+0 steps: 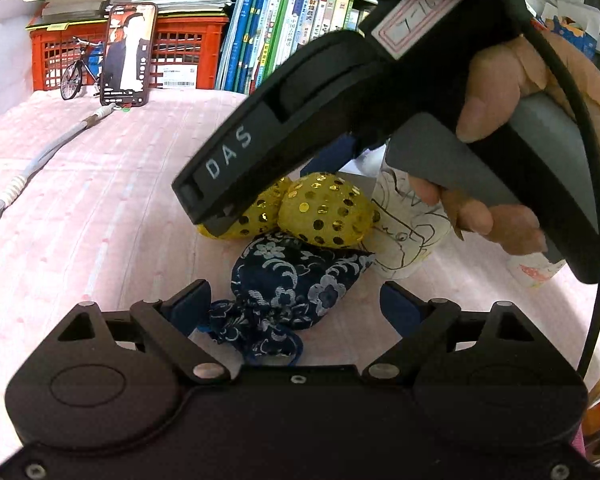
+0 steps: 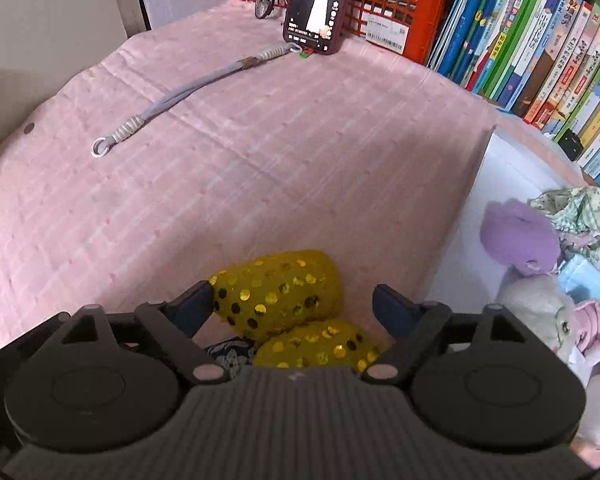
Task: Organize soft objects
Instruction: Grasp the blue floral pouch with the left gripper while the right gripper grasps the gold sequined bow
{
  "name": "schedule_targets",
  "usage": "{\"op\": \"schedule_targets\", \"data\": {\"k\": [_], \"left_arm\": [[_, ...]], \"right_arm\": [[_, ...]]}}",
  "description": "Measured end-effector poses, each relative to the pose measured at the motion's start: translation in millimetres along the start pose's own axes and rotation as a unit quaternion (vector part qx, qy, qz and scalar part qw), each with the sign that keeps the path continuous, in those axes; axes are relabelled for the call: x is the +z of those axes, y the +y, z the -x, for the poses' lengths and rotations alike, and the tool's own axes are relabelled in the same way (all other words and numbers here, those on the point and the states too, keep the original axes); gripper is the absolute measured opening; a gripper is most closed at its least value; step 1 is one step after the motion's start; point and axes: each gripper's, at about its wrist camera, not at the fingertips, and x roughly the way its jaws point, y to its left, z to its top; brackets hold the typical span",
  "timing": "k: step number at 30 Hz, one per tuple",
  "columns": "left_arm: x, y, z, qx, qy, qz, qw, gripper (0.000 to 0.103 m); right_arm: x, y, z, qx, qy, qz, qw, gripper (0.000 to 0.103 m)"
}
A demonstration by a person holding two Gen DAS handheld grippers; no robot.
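I take the white bin (image 2: 472,240) as my landmark: it sits at the right edge of the pink-clothed table (image 2: 260,160) and already holds a purple plush (image 2: 518,236), a grey plush (image 2: 540,312) and some folded cloth. Just left of the bin, near the table's front edge, lie the things not yet sorted: two yellow sequinned pouches (image 2: 276,292) touching each other, and a dark blue floral pouch (image 1: 296,280) against their near side.

I judge I am at the pick-up step. My right gripper (image 2: 292,308) points steeply down over the yellow pouches, jaws spread, one fingertip at the left end of the farther pouch, the other standing clear; nothing is pinched yet. My left gripper (image 1: 296,300) hangs just above the blue pouch, jaws spread either side of its gathered neck, not pressing on it.

Next, I think, I need to lower the right gripper so the jaws straddle one yellow pouch only, squeeze gently because the filling will give, then carry it right into the bin.
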Motion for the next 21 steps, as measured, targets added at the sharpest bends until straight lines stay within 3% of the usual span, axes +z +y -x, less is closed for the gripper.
{"op": "schedule_targets", "data": {"k": [7,14,21], "left_arm": [[-1,1,-1,0.012,-0.001,0.000,0.9999,0.079],[1,5,0,0.036,-0.003,0.020,0.9991,0.058],[2,-1,4,0.048,-0.007,0.016,0.9987,0.052]], "right_arm": [[-2,1,0,-0.007,-0.004,0.004,1.000,0.085],[-2,0,5,-0.022,-0.014,-0.011,1.000,0.060],[-2,-4,18,-0.023,-0.040,-0.028,0.999,0.055]]}}
